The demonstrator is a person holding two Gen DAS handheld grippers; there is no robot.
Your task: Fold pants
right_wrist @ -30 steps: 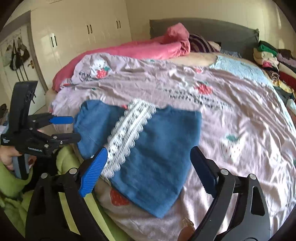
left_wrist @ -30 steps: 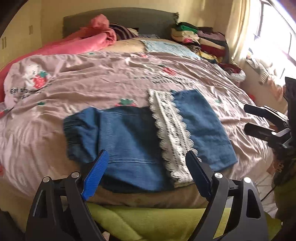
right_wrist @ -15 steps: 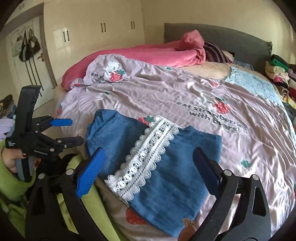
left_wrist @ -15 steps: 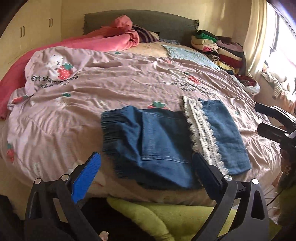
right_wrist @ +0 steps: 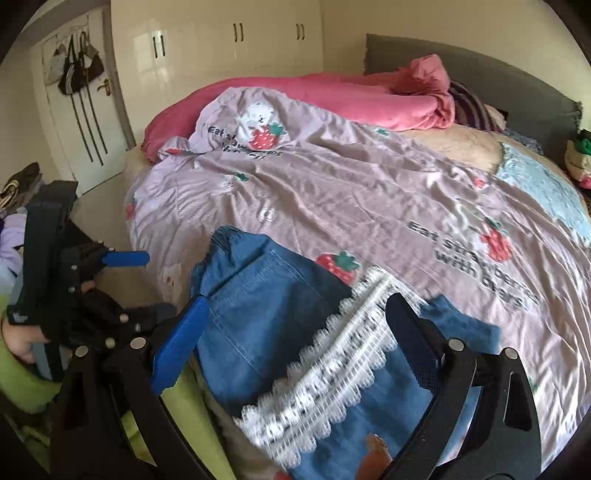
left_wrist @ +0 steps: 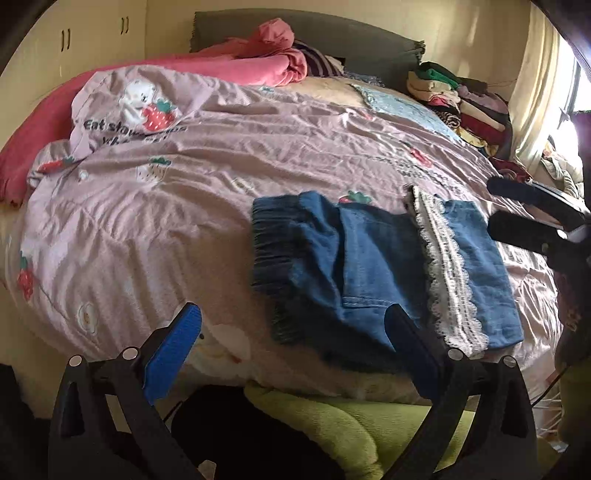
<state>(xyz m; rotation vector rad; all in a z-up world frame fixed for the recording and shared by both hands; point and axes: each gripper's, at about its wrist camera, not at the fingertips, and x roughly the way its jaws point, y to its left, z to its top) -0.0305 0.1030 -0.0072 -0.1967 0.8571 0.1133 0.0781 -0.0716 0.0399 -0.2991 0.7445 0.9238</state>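
Folded blue denim pants (left_wrist: 369, 266) with a white lace band (left_wrist: 447, 273) lie on the near edge of the bed; they also fill the lower middle of the right wrist view as pants (right_wrist: 266, 310) with lace (right_wrist: 325, 373). My left gripper (left_wrist: 291, 343) is open, held off the bed's near edge, left of and below the pants' elastic waistband (left_wrist: 273, 258). My right gripper (right_wrist: 295, 332) is open, hovering just above the pants with nothing between its fingers. Each gripper shows in the other's view: the right gripper (left_wrist: 517, 218) at the right edge, the left gripper (right_wrist: 125, 284) at the left.
A lilac strawberry-print duvet (left_wrist: 221, 177) covers the bed. A pink blanket (left_wrist: 236, 62) lies by the grey headboard (left_wrist: 332, 33), with stacked clothes (left_wrist: 461, 103) at the far right corner. Green cloth (left_wrist: 332, 417) hangs below the bed edge. White wardrobes (right_wrist: 236, 40) and a door with bags (right_wrist: 77, 66) stand left.
Both grippers swung left while staying open. The pants drifted right in the left wrist view. The right gripper drew closer over the pants. The pants lie as before.
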